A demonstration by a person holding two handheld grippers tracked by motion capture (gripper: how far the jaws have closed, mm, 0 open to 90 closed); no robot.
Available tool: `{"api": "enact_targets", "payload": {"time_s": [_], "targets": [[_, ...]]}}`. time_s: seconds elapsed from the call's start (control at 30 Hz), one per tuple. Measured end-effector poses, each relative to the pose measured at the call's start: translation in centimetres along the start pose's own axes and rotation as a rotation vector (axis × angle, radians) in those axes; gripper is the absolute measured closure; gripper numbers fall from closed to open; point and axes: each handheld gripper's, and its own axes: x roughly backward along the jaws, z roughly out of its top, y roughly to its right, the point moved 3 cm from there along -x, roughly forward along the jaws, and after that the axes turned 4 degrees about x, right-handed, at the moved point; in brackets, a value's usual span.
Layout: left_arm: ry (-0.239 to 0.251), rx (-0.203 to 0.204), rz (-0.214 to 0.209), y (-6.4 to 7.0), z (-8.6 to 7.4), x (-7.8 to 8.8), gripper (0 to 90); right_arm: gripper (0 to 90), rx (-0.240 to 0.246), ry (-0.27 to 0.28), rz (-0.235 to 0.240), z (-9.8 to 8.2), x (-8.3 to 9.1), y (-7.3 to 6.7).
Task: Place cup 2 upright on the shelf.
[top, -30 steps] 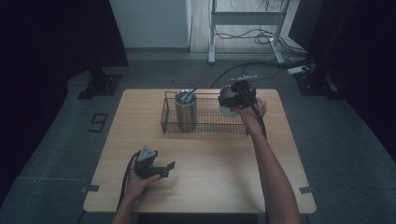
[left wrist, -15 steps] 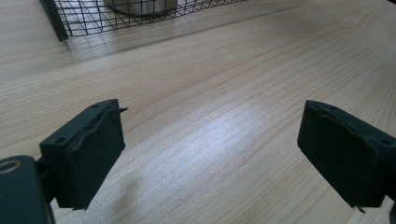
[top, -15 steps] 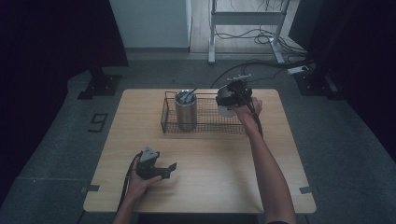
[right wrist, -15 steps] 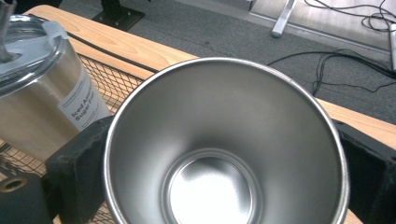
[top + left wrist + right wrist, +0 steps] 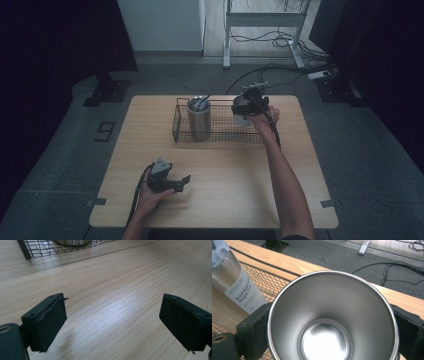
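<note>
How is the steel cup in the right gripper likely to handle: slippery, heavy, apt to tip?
The cup looks polished and smooth, so it could slip between the right gripper pads. It is empty, so probably light and stiff. It tapers toward the base, so it may tip if set unevenly on the basket mesh.

The high view is dim and slightly soft, with the floor falling to near black at 9 and 3 o'clock, and only the wooden table and the pale wall at 12 o'clock are moderately lit. In the left gripper view the light is bright and even, a pale sheen lies on the wood at the centre, and soft shadows sit under the jaws. The right gripper view is sharp on the steel cup, where a bright glare shines at 6 o'clock, while the bottle at 9 o'clock is a little blurred.
</note>
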Motion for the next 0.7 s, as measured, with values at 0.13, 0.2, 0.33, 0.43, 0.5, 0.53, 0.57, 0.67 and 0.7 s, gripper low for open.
{"api": "enact_targets", "payload": {"time_s": [0.13,0.2,0.33,0.43,0.5,0.53,0.57,0.67,0.7], "targets": [[0.003,0.008,-0.015,0.0,0.0,0.1,7.3,5.9,0.012,-0.014,-0.001,-0.5,-0.8,-0.2],[0.001,0.005,-0.012,0.0,0.0,0.0,7.2,5.9,0.018,-0.015,0.002,-0.6,-1.1,-0.3],[-0.001,0.002,-0.010,0.0,0.0,0.0,7.3,5.9,0.022,-0.020,0.009,-0.9,-1.7,-0.3],[-0.001,-0.001,-0.009,0.0,-0.1,-0.1,7.2,5.8,0.019,-0.027,0.013,-1.1,-2.0,-0.3],[-0.002,0.000,-0.010,0.1,-0.1,-0.1,7.3,5.8,0.015,-0.031,0.014,-1.3,-2.1,-0.2],[-0.003,0.000,-0.010,0.1,-0.1,-0.2,7.3,5.9,0.015,-0.031,0.016,-1.3,-2.2,-0.2],[-0.004,-0.002,-0.012,0.2,-0.1,-0.2,7.3,5.9,0.018,-0.030,0.017,-1.5,-2.3,-0.2],[-0.009,-0.007,-0.013,0.3,-0.2,-0.3,7.3,5.9,0.013,-0.042,0.023,-1.9,-2.7,-0.2],[-0.011,-0.008,-0.012,0.4,-0.2,-0.4,7.3,5.8,0.014,-0.050,0.022,-2.1,-2.9,-0.2]]}}
